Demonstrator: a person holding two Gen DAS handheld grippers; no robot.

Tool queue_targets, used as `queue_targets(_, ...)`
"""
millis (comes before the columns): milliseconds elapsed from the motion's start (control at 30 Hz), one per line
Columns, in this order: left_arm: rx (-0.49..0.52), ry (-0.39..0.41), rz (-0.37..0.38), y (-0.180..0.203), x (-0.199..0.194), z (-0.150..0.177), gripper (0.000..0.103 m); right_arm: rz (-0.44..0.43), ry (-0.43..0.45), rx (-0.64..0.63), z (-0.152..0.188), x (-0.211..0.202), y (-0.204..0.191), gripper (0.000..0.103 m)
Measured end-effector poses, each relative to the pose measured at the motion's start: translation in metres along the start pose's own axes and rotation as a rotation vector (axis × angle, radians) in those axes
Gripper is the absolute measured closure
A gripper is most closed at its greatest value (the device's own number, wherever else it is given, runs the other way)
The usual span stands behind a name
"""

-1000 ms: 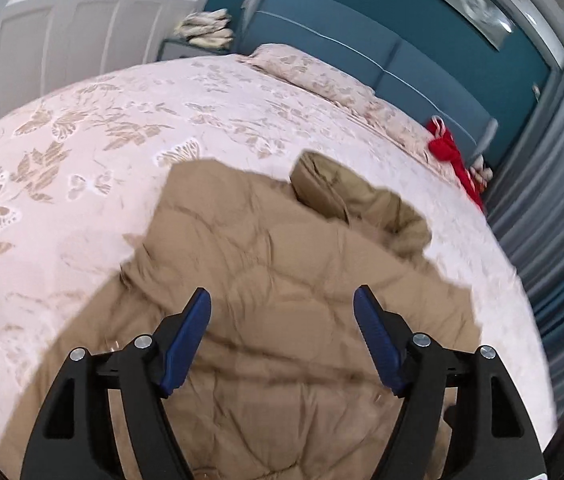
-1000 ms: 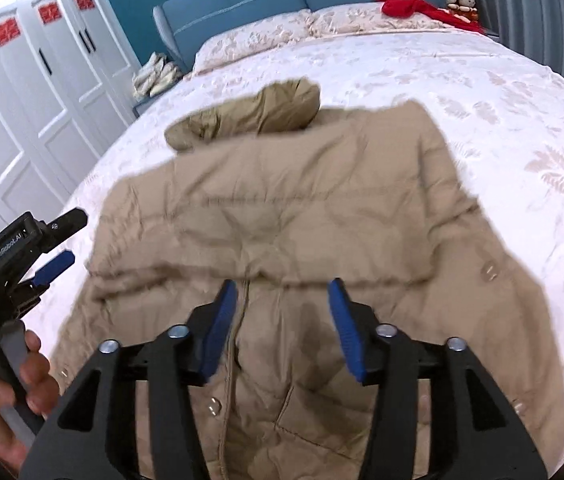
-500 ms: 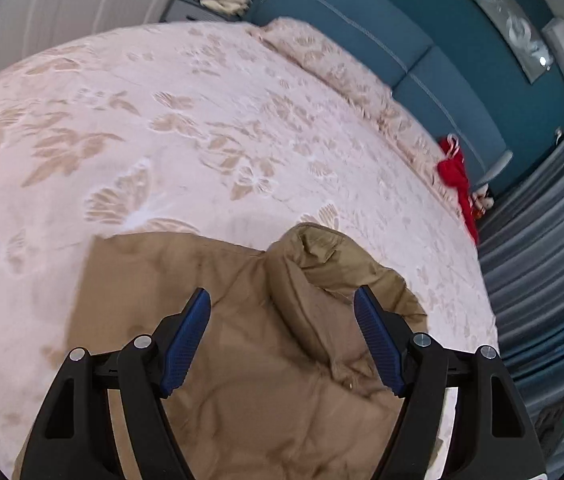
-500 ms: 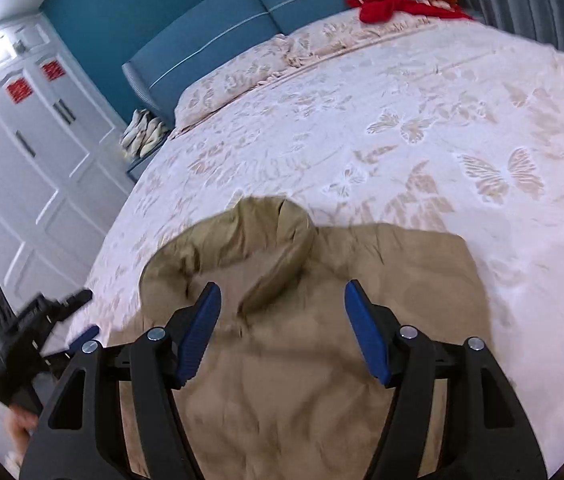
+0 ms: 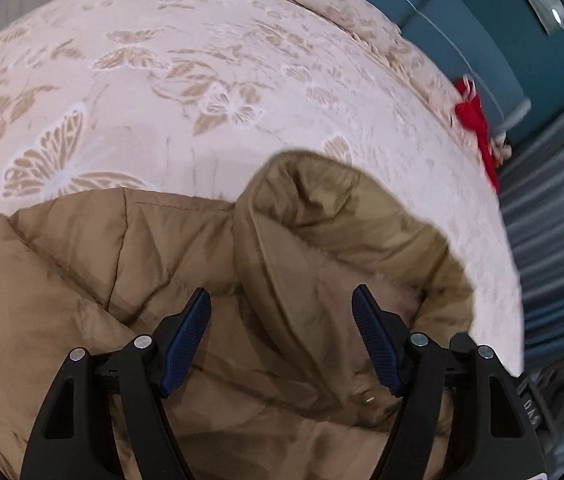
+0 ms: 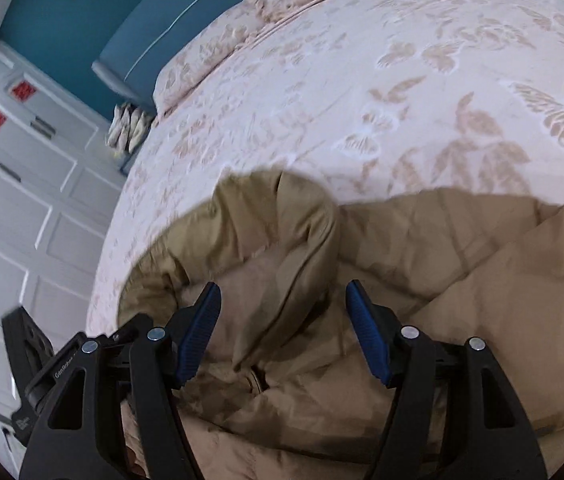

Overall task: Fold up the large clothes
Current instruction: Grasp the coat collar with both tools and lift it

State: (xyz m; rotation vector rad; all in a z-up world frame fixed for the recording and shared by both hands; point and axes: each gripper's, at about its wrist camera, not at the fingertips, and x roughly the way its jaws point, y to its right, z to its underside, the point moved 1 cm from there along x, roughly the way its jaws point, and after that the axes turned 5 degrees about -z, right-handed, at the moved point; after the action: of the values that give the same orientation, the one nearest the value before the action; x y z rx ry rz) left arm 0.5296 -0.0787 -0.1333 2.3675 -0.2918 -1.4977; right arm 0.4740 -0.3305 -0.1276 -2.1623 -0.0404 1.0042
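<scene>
The tan quilted hooded jacket [image 5: 185, 280] lies on the butterfly-patterned pink bedspread [image 5: 201, 80], its lower part cut off by the frame. The left gripper [image 5: 282, 336], its jaws having just narrowed, and the right gripper [image 6: 284, 334] both hover released over the hood [image 6: 265, 232].

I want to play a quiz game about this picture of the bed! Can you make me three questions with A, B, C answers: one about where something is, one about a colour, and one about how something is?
1. Where does the jacket lie?
A. on the bed
B. on a chair
C. on the floor

2. What colour is the headboard?
A. yellow
B. blue
C. pink

3. How is the left gripper?
A. shut on the hood
B. shut on a sleeve
C. open

Answers:
1 A: the tan jacket is spread on the butterfly bedspread.
2 B: the padded headboard behind the pillows is blue.
3 C: its blue pads stand apart above the hood, pressing nothing.
</scene>
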Motion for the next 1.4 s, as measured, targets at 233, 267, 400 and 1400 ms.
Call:
queue_targets(233,0.125,-0.01,0.023,-0.002,0.005,0.025,0.093,0.002,-0.052,-0.076,0.027,0.005,-0.001,0.098)
queue_targets(267,0.132,-0.012,0.03,-0.003,0.003,0.028,0.096,0.005,-0.049,-0.088,0.032,0.0,0.0,0.099)
queue_targets(400,0.156,-0.015,0.07,-0.016,-0.01,0.046,0.098,0.006,-0.055,-0.129,0.051,-0.023,0.006,0.101)
queue_targets(1400,0.15,0.166,0.072,-0.046,-0.046,0.026,0.05,0.012,0.013,-0.166,0.011,-0.038,0.027,0.051)
